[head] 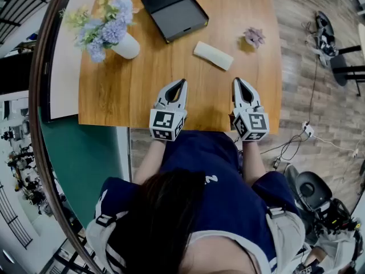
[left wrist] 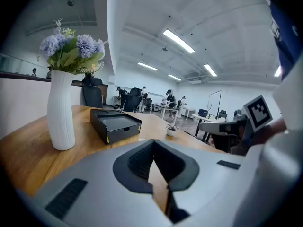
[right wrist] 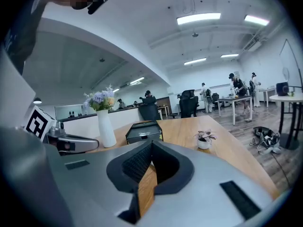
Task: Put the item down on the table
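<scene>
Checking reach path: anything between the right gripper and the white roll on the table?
Nothing visible. Bare tabletop lies between the shut, empty right gripper and the white roll. The small potted plant sits off to the right, the black box farther back.

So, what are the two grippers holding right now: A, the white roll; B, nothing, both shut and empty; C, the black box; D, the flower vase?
B: the left gripper and the right gripper each show jaws closed together with nothing between them.
</scene>
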Action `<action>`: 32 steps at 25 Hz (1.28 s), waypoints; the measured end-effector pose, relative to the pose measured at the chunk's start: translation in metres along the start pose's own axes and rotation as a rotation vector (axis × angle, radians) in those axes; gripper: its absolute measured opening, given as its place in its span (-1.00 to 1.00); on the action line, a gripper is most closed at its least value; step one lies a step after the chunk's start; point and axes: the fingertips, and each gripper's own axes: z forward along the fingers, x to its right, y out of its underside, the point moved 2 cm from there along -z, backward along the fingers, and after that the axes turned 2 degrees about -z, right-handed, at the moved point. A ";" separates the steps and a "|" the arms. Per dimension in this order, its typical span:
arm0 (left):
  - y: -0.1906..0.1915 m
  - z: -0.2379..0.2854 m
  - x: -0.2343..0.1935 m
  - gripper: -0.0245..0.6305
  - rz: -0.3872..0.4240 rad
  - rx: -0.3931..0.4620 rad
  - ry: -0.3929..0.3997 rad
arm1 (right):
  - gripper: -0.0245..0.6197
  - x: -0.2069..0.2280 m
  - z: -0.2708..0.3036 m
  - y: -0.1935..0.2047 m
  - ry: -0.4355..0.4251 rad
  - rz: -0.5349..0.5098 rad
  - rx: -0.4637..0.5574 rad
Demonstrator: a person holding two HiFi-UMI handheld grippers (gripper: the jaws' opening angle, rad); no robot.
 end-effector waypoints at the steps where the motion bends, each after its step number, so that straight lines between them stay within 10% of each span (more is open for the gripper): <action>1: 0.000 0.000 0.001 -0.92 -0.004 0.001 0.003 | -0.90 0.001 -0.001 -0.001 -0.002 0.003 -0.001; 8: -0.002 0.004 0.007 -0.92 -0.009 0.012 0.044 | -0.90 -0.001 -0.004 -0.003 -0.032 0.119 0.002; 32: -0.008 0.007 -0.003 -0.92 -0.016 0.036 0.017 | -0.90 -0.014 0.014 0.002 -0.065 -0.040 -0.100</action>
